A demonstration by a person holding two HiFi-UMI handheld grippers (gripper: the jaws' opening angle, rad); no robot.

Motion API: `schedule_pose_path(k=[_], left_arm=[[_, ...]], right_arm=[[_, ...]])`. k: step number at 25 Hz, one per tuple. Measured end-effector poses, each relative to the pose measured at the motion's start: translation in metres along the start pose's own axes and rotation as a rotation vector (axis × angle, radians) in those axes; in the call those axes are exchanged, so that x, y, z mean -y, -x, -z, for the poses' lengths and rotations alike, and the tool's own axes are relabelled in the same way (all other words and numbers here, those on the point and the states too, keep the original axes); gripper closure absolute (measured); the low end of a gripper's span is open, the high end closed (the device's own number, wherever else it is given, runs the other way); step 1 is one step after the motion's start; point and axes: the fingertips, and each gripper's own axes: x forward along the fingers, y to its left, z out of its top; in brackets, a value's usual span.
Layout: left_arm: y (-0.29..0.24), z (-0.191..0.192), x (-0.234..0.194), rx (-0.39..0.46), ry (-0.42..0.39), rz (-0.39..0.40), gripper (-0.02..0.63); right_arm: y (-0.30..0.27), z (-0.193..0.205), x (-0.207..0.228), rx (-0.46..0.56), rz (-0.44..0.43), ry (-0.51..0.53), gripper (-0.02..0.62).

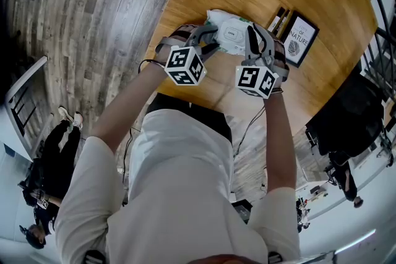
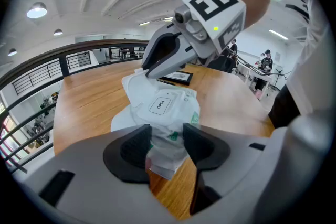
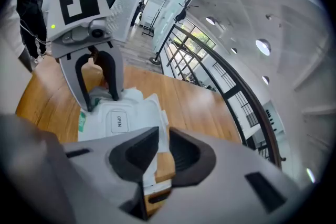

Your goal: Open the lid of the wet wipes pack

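lid [image 2: 162, 105] "OPEN" | frame [image 1: 301, 38] "OF NATURE" | left gripper [image 2: 167, 147], right gripper [image 3: 163, 152] grip pack [image 2: 131, 85]

In the head view both ends of the wet wipes pack [image 1: 230, 31] lie under the left gripper [image 1: 206, 40] and the right gripper [image 1: 252, 35], so only its middle shows. The small dark things [image 1: 278, 20] beside the framed print [image 1: 301, 40] are too small to tell. In the left gripper view the pack's near end disappears behind that gripper's body, its green label [image 2: 195, 119] is unreadable, and the framed print sits mostly behind the right gripper. In the right gripper view the pack's near edge drops out of sight between the jaws
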Motion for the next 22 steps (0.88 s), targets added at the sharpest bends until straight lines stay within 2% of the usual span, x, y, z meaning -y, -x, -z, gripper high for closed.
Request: schedule_pose_path(k=[10,16,22], left_arm=[[0.002,0.001,0.000,0.008,-0.003,0.006,0.414],[0.003,0.000,-0.001,0.017,-0.008,0.006,0.413],[0.004,0.001,0.002,0.002,-0.028,0.020,0.405]], right_arm=[[-0.032,0.009,0.008,-0.040,0.028,-0.069,0.518],[-0.047,0.013,0.003,-0.039,-0.012,-0.038,0.518],[-0.044,0.010,0.006,-0.042,-0.015,-0.036,0.518]])
